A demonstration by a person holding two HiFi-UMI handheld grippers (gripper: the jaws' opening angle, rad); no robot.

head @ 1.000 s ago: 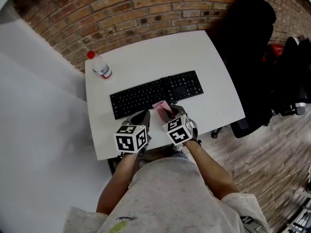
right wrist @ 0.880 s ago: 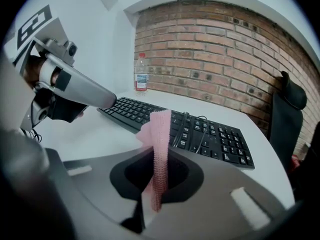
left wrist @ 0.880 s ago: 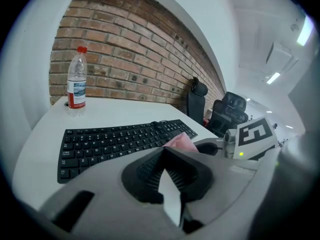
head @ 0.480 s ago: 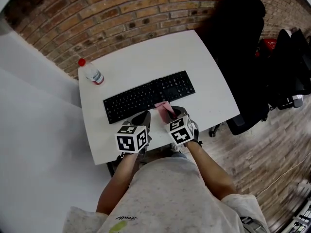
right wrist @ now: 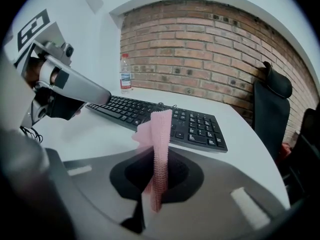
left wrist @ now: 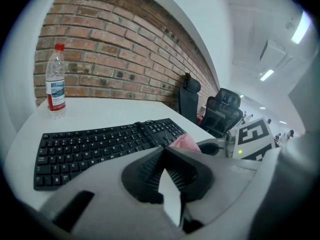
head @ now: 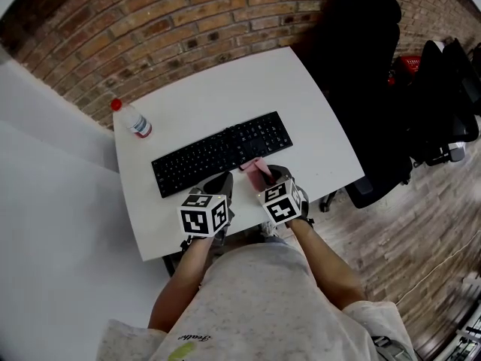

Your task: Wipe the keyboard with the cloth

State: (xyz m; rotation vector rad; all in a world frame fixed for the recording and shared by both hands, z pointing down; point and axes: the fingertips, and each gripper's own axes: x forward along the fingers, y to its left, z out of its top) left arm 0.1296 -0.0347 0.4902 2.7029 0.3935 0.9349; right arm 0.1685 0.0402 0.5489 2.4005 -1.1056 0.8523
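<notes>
Right gripper (right wrist: 156, 181): jaws clamped on one pink cloth (right wrist: 160, 134), which stands upright out of them, near the front edge of the black keyboard (head: 222, 153). Whether the cloth touches the keys is unclear from overhead.

Left gripper (left wrist: 167, 176): jaws pressed together at the tips, nothing held, near the keyboard's front edge.

Assessment: cloth secured; wiping of the keys appears yet to be done.

Count: two grippers, one cloth, one keyboard, one red-capped water bottle (head: 134, 120), one white table (head: 316, 119).
</notes>
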